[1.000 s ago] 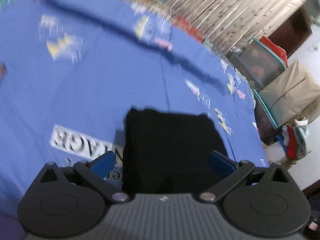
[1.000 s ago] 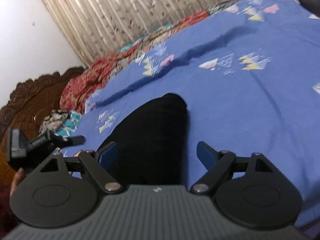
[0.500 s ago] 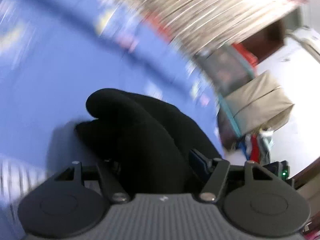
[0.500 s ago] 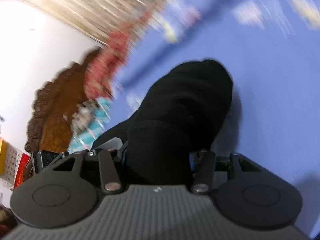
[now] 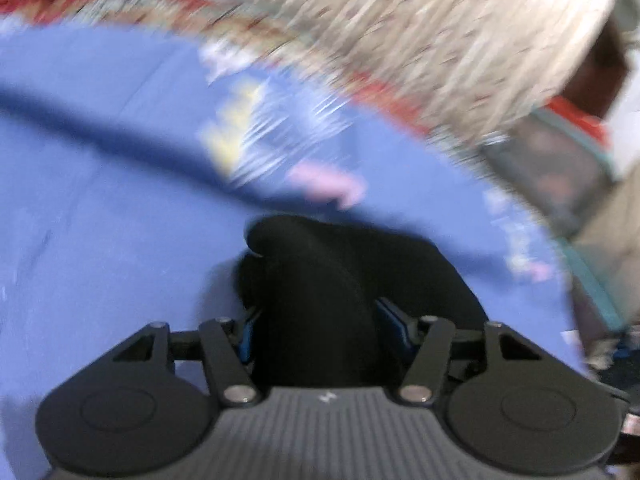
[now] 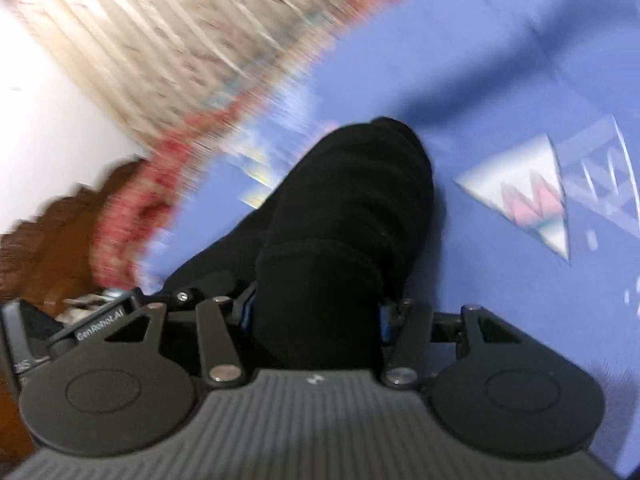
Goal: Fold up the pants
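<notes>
Two grippers are each biting down on the same bundle of black pants, one at either end of the folded bulk. In the left wrist view, the left gripper is clamping a thick roll of the dark cloth between its blue pads, the jaws having just been closing with the fabric bunched between them. The cloth is bulging up and forward past the fingers, and its far end is hanging over the blue bedsheet.

In the right wrist view, the right gripper is squeezing another thick fold of the pants in the same way, the fabric filling the whole gap between its pads. The other gripper's body is showing at the lower left edge of that view, just beside the dark cloth.

Behind the bed, a pale pleated curtain is streaking with blur, and a red patterned blanket is lying along the sheet's far edge, next to a carved wooden headboard. White and pink triangle prints are showing on the sheet just beside the pants.
</notes>
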Action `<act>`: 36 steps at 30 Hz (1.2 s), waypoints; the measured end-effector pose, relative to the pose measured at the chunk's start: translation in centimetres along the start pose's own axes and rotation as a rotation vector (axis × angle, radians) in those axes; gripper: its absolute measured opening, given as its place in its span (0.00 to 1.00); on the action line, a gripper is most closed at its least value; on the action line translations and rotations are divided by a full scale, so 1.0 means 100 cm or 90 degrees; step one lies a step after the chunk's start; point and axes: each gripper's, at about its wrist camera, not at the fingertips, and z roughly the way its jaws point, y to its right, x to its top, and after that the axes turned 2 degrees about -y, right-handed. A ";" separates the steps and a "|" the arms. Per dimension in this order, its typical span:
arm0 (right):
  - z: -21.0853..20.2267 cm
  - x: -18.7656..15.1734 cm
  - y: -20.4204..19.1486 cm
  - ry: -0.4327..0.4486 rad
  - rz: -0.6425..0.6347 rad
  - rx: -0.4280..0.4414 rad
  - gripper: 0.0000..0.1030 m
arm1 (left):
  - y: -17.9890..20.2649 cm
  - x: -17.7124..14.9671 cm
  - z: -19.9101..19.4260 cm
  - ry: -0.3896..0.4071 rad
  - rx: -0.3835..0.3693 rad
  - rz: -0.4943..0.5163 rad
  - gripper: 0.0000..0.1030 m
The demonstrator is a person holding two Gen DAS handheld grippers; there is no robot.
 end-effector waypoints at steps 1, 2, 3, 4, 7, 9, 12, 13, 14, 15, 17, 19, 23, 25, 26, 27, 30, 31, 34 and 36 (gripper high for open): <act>0.005 -0.004 0.006 0.000 0.005 0.002 0.58 | -0.006 -0.009 0.012 -0.004 0.031 -0.005 0.59; 0.004 -0.007 0.012 0.004 0.016 0.018 0.63 | -0.009 -0.014 0.013 0.003 0.031 -0.010 0.66; 0.002 -0.008 0.013 0.003 0.026 0.016 0.66 | -0.011 -0.016 0.013 0.011 0.032 -0.019 0.68; -0.003 -0.010 0.011 0.005 0.023 0.004 0.71 | -0.010 -0.017 0.011 0.012 0.037 -0.025 0.69; -0.022 -0.009 -0.004 0.019 -0.034 -0.034 0.72 | 0.000 -0.012 -0.020 0.030 0.039 -0.010 0.67; -0.046 -0.012 -0.010 0.045 -0.070 -0.066 0.72 | 0.008 -0.014 -0.053 0.065 0.041 0.006 0.71; -0.084 -0.033 -0.016 0.076 -0.108 -0.093 0.78 | 0.021 -0.024 -0.104 0.085 0.059 0.030 0.82; -0.103 -0.046 -0.022 0.081 -0.124 -0.099 0.82 | 0.026 -0.032 -0.122 0.089 0.072 0.039 0.86; -0.110 -0.050 -0.025 0.083 -0.140 -0.106 0.84 | 0.032 -0.032 -0.130 0.091 0.087 0.046 0.89; -0.115 -0.057 -0.033 0.086 -0.156 -0.122 0.85 | 0.037 -0.039 -0.145 0.093 0.104 0.052 0.91; -0.141 -0.084 -0.043 0.105 -0.181 -0.164 0.89 | 0.048 -0.054 -0.173 0.099 0.114 0.061 0.96; -0.156 -0.103 -0.049 0.138 -0.178 -0.199 0.94 | 0.061 -0.071 -0.198 0.098 0.123 0.075 1.00; -0.187 -0.129 -0.060 0.143 -0.173 -0.207 1.00 | 0.089 -0.100 -0.233 0.072 0.148 0.113 1.00; -0.203 -0.138 -0.068 0.142 -0.184 -0.224 1.00 | 0.103 -0.114 -0.247 0.043 0.144 0.121 1.00; -0.208 -0.140 -0.073 0.144 -0.187 -0.226 1.00 | 0.108 -0.120 -0.254 0.032 0.144 0.123 1.00; -0.217 -0.144 -0.077 0.144 -0.187 -0.227 1.00 | 0.115 -0.128 -0.262 0.024 0.146 0.126 1.00; -0.232 -0.151 -0.087 0.134 -0.176 -0.222 1.00 | 0.129 -0.148 -0.280 0.019 0.155 0.149 1.00; -0.236 -0.154 -0.090 0.133 -0.170 -0.221 1.00 | 0.134 -0.155 -0.287 0.019 0.158 0.159 1.00; -0.250 -0.167 -0.094 0.142 -0.154 -0.221 1.00 | 0.150 -0.175 -0.304 0.007 0.155 0.191 1.00; -0.254 -0.178 -0.099 0.141 -0.162 -0.228 1.00 | 0.157 -0.185 -0.308 -0.009 0.172 0.210 1.00</act>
